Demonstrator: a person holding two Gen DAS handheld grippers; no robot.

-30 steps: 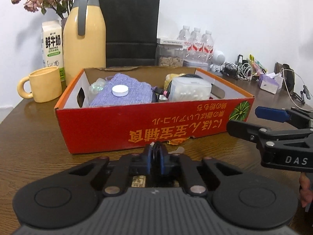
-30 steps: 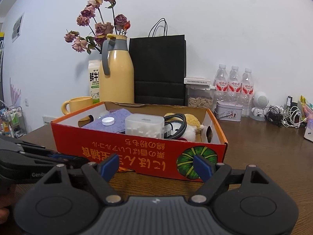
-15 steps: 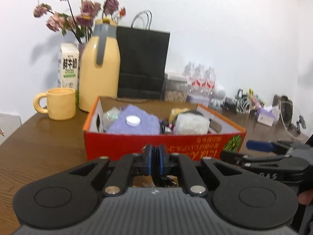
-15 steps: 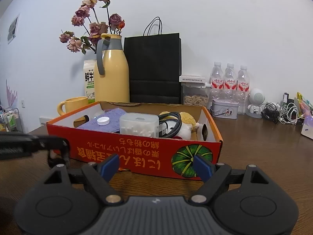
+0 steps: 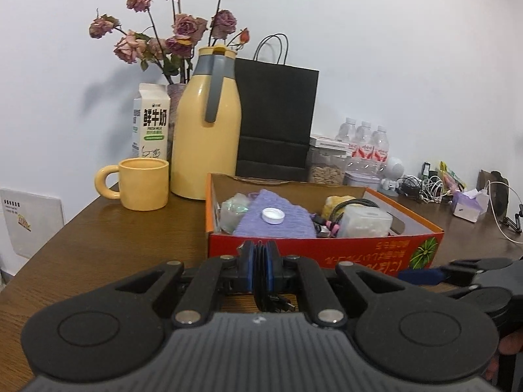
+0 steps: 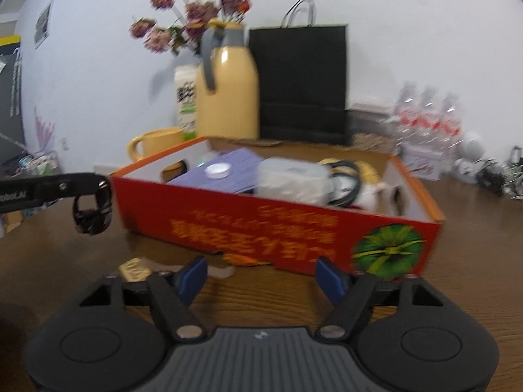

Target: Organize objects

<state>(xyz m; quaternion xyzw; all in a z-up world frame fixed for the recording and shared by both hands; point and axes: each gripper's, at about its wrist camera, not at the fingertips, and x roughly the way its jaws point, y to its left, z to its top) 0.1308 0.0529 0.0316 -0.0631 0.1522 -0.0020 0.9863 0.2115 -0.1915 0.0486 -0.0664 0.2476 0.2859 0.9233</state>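
A coiled black cable is held clamped in the left gripper just left of the red box, over whose rim it should be lifted cleanly, while the empty right gripper, jaws closing, waits before it.

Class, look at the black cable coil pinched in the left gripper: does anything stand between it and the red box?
No loose object does. In the right wrist view the cable coil, pinched by the left gripper, hangs beside the red box and lower than its rim, so the box's end wall is the only barrier.
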